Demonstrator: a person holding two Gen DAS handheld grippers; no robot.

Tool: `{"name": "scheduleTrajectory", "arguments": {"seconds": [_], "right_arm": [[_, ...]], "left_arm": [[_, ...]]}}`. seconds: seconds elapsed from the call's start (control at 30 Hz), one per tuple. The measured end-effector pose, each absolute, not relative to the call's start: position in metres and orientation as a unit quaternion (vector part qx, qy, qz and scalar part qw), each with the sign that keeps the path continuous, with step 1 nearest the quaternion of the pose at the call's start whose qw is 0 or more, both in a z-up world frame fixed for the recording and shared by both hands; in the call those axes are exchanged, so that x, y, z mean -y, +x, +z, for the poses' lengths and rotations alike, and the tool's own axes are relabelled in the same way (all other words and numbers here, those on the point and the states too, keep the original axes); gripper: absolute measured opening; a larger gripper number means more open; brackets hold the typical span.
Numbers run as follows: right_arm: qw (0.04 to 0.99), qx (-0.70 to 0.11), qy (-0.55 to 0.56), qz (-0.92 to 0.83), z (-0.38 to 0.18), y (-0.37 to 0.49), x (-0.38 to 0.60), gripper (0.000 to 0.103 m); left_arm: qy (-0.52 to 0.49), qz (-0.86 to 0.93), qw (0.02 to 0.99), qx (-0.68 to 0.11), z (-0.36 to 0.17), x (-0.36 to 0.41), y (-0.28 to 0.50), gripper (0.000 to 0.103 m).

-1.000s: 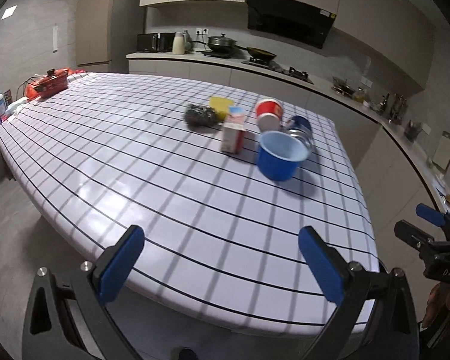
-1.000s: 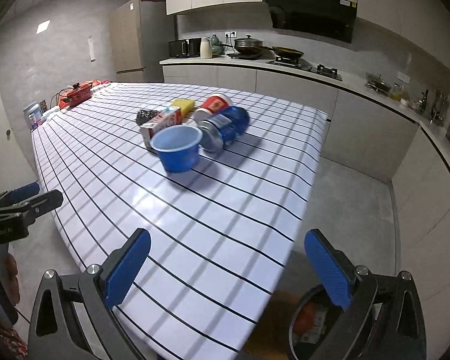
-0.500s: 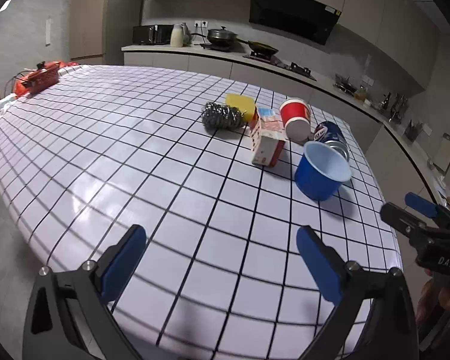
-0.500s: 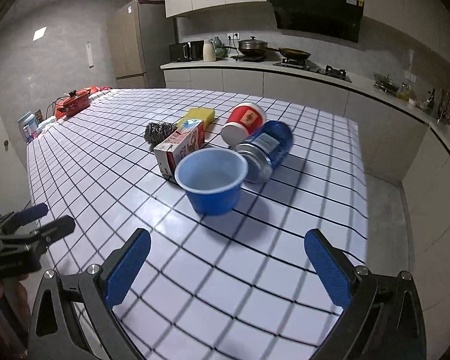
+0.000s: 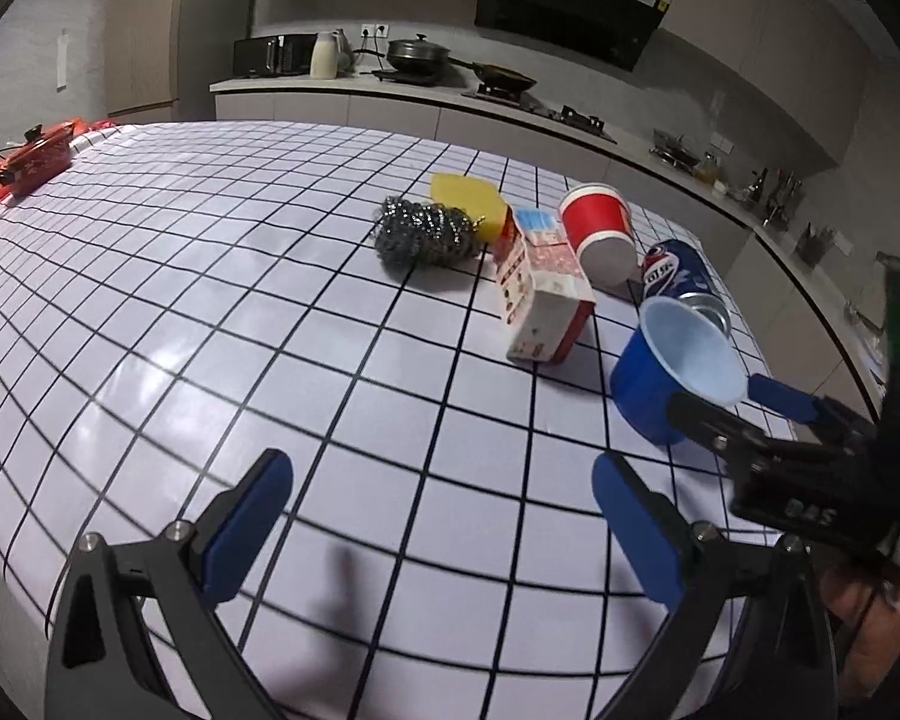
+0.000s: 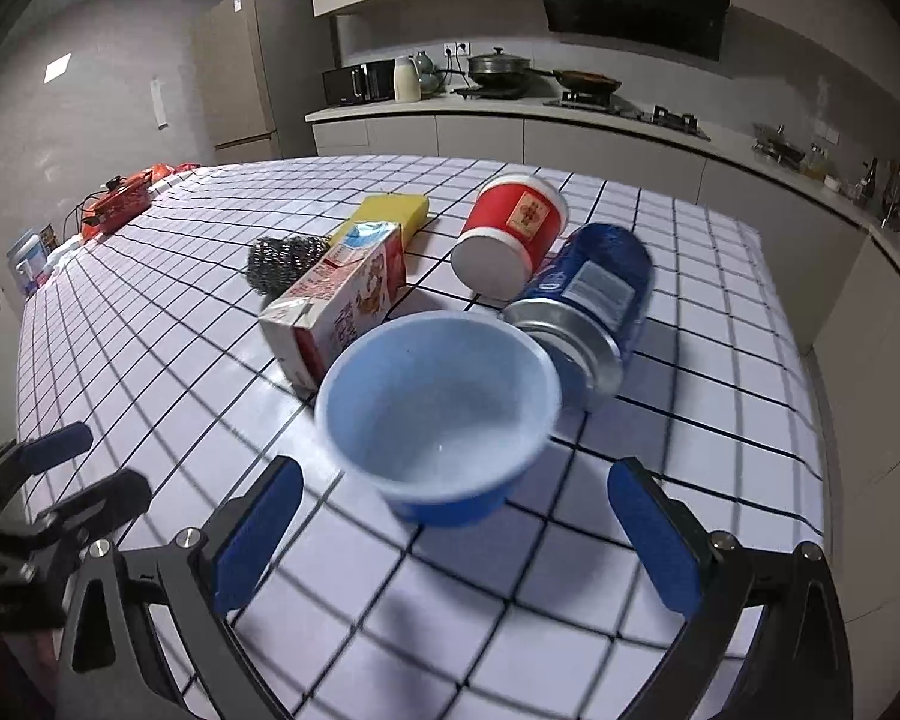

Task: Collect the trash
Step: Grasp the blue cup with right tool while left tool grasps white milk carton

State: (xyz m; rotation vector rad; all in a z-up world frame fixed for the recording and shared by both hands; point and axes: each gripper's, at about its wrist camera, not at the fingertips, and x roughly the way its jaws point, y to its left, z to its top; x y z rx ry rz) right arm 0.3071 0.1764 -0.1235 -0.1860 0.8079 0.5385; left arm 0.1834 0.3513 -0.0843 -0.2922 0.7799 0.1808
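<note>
Right wrist view: right gripper (image 6: 456,531) hovers low, fingers spread wide, blue cup (image 6: 438,414) at twelve o'clock; left gripper (image 5: 444,531) likewise released above the surface (image 5: 210,300).

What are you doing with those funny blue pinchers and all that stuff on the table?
A person holds a pincher in each hand to collect trash. The right gripper is open and closing in on the blue bowl, which sits upright just ahead of its fingers. The left gripper is open too and holds nothing. Nothing is picked up yet. On the checked table a soda can, a red cup and a milk carton lie tipped over beside a steel scrubber and a yellow sponge.
</note>
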Motion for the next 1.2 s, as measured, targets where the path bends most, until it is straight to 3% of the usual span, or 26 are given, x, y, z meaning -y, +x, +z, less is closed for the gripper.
{"name": "scheduleTrajectory", "arguments": {"seconds": [0.2,0.43,0.97,1.2], "right_arm": [[0.874,-0.397,-0.081,0.266,-0.133,0.324,-0.182,0.08],[0.877,-0.397,-0.079,0.259,-0.133,0.336,-0.169,0.08],[0.872,-0.379,-0.137,0.28,-0.132,0.359,-0.151,0.079],[0.869,-0.385,-0.131,0.28,-0.134,0.383,-0.156,0.079]], "left_arm": [[-0.141,0.085,0.908,-0.386,-0.092,-0.357,0.196,0.1],[-0.137,0.071,0.907,-0.391,-0.096,-0.349,0.221,0.1],[-0.144,0.05,0.91,-0.385,-0.091,-0.326,0.288,0.086],[-0.15,0.061,0.902,-0.4,-0.098,-0.33,0.303,0.086]]}}
